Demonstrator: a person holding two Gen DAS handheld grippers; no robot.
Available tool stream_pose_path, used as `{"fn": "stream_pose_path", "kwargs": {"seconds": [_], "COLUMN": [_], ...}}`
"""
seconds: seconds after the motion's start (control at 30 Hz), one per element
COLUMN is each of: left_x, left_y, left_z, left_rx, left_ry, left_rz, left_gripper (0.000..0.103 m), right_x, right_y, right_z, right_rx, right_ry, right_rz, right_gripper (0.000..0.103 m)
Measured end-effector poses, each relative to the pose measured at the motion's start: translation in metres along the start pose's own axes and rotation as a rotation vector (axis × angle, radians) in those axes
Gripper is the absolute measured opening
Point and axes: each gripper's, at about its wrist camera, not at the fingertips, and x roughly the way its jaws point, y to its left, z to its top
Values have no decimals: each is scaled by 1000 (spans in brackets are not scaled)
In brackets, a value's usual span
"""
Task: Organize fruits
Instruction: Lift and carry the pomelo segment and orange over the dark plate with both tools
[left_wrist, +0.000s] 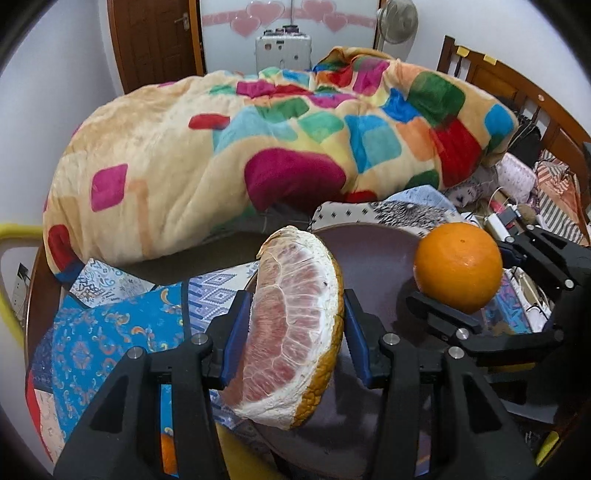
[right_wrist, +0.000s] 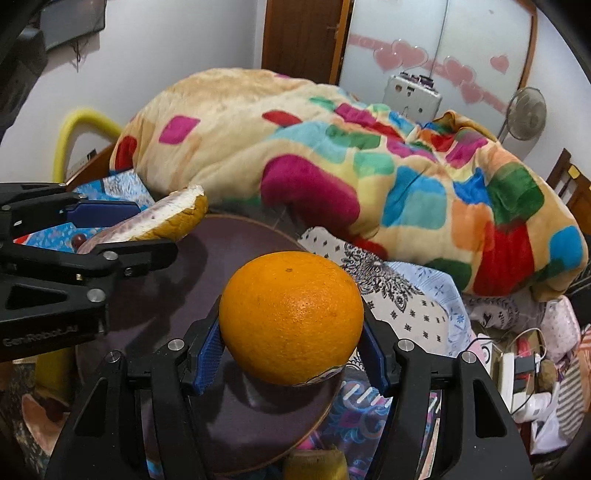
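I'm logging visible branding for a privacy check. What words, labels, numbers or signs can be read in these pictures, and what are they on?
"Gen.Robot.AI", embossed on the black plastic body of the left tool, seen in the right wrist view; the punctuation is faint.
No other text is readable: the round orange and the peeled pink pomelo wedge carry no legible label.

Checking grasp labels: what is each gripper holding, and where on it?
Left gripper clamps the pomelo wedge across its flat cut faces. Right gripper clamps the orange on opposite sides, at its middle.
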Motion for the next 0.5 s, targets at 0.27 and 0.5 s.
{"fn": "stream_pose_path", "kwargs": {"seconds": [0.27, 0.5], "left_x": [8, -9], "left_y": [4, 5], "left_z": [5, 3], "left_rx": [-20, -21], "left_ry": [8, -29], "left_rz": [-14, -18], "left_gripper": [49, 49], "right_x": [15, 16], "right_y": [1, 6], "right_z": [3, 1], "right_rx": [-11, -38], "right_ry": [71, 91], "right_rz": [34, 18], "right_gripper": [61, 62]}}
